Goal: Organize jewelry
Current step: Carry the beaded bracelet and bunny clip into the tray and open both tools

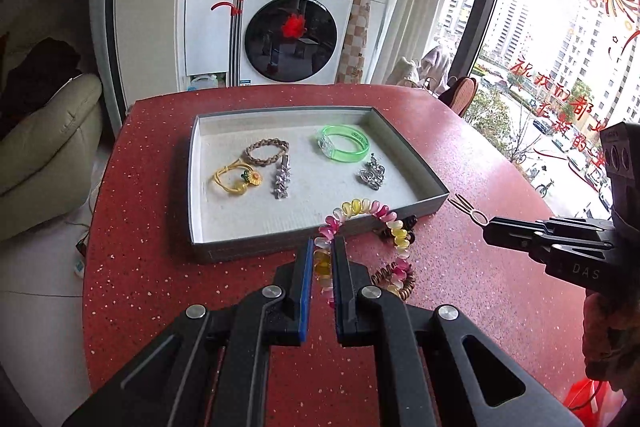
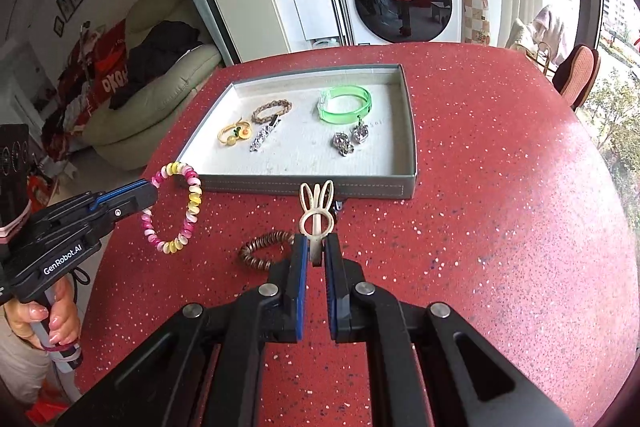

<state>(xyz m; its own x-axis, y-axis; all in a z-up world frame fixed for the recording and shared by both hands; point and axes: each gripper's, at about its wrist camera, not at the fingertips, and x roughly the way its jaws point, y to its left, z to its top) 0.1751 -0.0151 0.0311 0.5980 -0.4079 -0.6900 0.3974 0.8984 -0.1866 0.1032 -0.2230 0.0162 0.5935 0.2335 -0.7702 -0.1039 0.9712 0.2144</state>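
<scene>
Five pieces already lie in the grey tray (image 2: 408, 131): a green bangle (image 2: 346, 105) toward 1 o'clock, with a braided band, yellow tie, clip and earrings around it. The left gripper (image 1: 322, 259) is clamped on a pink-and-yellow bead bracelet (image 1: 360, 211) above the tray's near edge. The right gripper (image 2: 316, 255) pinches a cream rabbit-ear clip (image 2: 316, 211). One brown bead bracelet (image 2: 260, 251) waits on the red table (image 2: 500, 227), at 6 o'clock from the tray.
</scene>
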